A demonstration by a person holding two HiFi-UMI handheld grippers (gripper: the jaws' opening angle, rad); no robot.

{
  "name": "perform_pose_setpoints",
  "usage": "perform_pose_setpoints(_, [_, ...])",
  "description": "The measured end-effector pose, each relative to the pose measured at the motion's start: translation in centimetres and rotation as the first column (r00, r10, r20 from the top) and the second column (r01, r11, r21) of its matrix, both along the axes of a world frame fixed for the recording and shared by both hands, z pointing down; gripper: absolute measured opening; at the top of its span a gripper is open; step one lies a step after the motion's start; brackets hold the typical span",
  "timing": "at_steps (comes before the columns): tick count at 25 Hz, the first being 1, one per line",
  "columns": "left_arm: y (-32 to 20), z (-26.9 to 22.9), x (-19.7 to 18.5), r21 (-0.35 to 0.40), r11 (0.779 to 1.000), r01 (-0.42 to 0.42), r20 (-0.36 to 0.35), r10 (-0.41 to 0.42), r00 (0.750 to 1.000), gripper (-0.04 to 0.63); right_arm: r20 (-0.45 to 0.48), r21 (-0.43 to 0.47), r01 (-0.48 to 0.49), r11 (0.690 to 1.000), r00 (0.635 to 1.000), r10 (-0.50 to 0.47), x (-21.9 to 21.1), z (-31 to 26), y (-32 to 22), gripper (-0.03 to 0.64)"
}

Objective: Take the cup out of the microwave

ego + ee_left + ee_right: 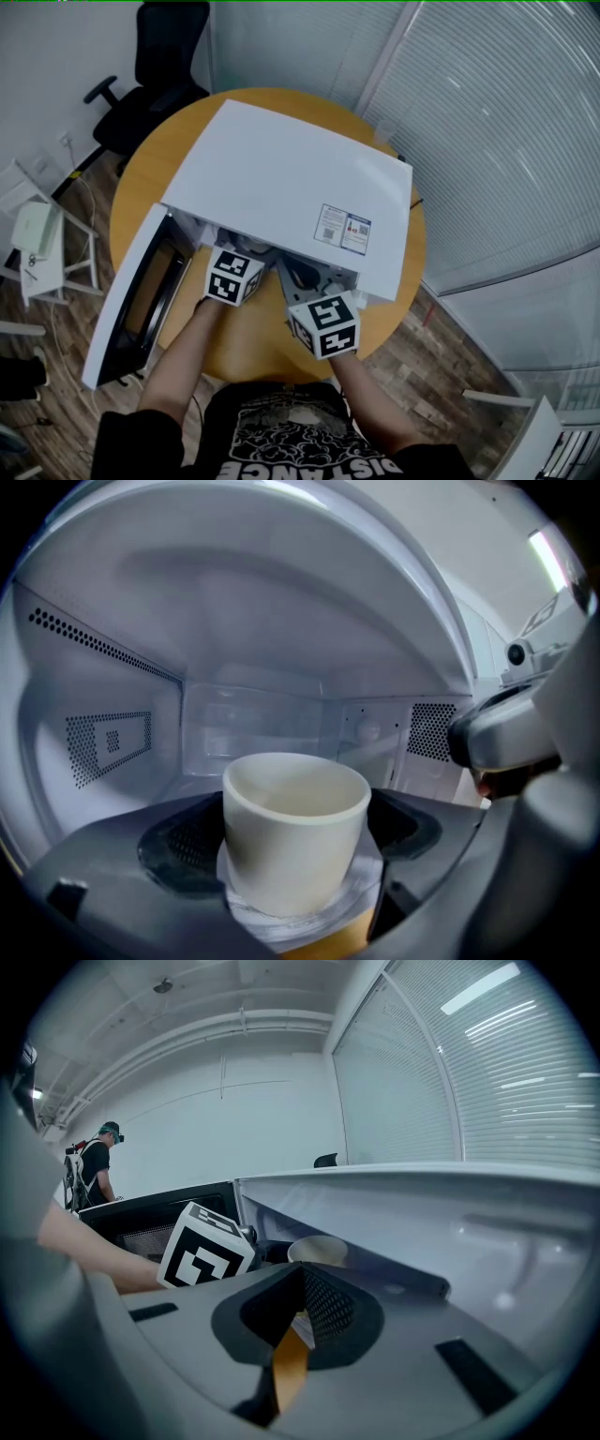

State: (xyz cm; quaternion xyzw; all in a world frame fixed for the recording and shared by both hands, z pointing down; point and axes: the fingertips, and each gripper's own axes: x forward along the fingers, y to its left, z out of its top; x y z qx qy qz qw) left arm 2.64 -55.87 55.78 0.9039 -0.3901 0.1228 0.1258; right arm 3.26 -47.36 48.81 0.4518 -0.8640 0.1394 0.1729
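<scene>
— Left gripper (234,272) is reaching inside the open microwave (291,187), yes?
— Yes. Its jaws are pressing on the white cup (292,836) from both sides. This cup is standing upright on the glass plate (361,892) inside.
— And the right gripper (300,1283)?
— It is waiting at the opening, jaws pressed together, holding nothing.

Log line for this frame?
door open | cup in microwave | left gripper jaws flank cup, grip unclear | right gripper shut, empty
</scene>
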Motion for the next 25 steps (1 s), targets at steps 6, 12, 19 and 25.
perform_pose_setpoints(6, [-0.26, -0.05, 0.24, 0.018, 1.0, -0.001, 0.01, 0.001, 1.0, 0.463, 0.001, -0.002, -0.005, 1.0, 1.0, 0.005, 0.19, 0.04, -0.11, 0.017])
perform_pose_setpoints(12, [-0.65, -0.34, 0.19, 0.041, 0.999, 0.012, 0.008, -0.012, 1.0, 0.46, -0.003, -0.006, -0.008, 1.0, 1.0, 0.008, 0.27, 0.24, -0.07, 0.017])
perform_pose_setpoints(19, [-0.52, -0.36, 0.27, 0.052, 0.999, -0.006, 0.02, 0.005, 1.0, 0.439, -0.003, -0.011, -0.01, 1.0, 1.0, 0.01, 0.23, 0.31, -0.12, 0.017])
perform_pose_setpoints(25, [-0.15, -0.44, 0.2, 0.053, 0.999, -0.01, 0.035, 0.008, 0.999, 0.437, -0.004, -0.009, -0.028, 1.0, 1.0, 0.028, 0.54, 0.16, 0.13, 0.017])
